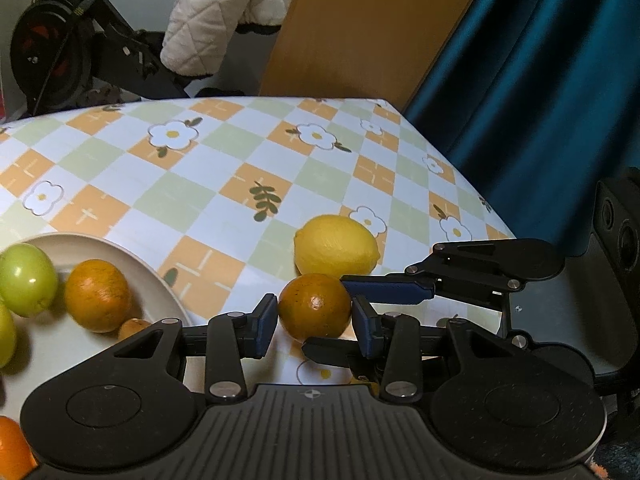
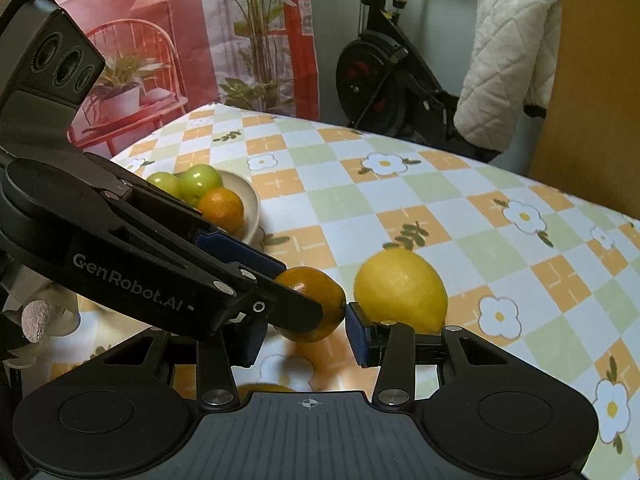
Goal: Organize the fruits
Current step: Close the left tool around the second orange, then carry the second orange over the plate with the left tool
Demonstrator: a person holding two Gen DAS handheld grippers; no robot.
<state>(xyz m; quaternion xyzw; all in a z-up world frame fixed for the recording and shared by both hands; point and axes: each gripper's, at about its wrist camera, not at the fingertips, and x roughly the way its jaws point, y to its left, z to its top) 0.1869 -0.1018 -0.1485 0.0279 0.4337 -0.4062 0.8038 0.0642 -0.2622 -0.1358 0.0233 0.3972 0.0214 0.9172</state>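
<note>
An orange (image 1: 315, 306) sits between the blue pads of my left gripper (image 1: 314, 317), which is shut on it just above the tablecloth. The same orange (image 2: 316, 304) shows in the right wrist view, with my right gripper (image 2: 304, 334) open around it and around the left gripper's fingers. In the left wrist view the right gripper (image 1: 384, 312) comes in from the right. A yellow lemon (image 1: 336, 246) lies on the cloth just behind the orange; it also shows in the right wrist view (image 2: 401, 290). A beige plate (image 1: 132, 272) at the left holds an orange (image 1: 97, 295) and green fruits (image 1: 27, 279).
The table has a checked flower-print cloth (image 1: 224, 168); its right edge runs close to the lemon. Another orange fruit (image 1: 12, 450) shows at the lower left corner. A wooden panel (image 1: 360, 28), blue curtain (image 1: 540, 80) and exercise bike (image 2: 384, 80) stand behind the table.
</note>
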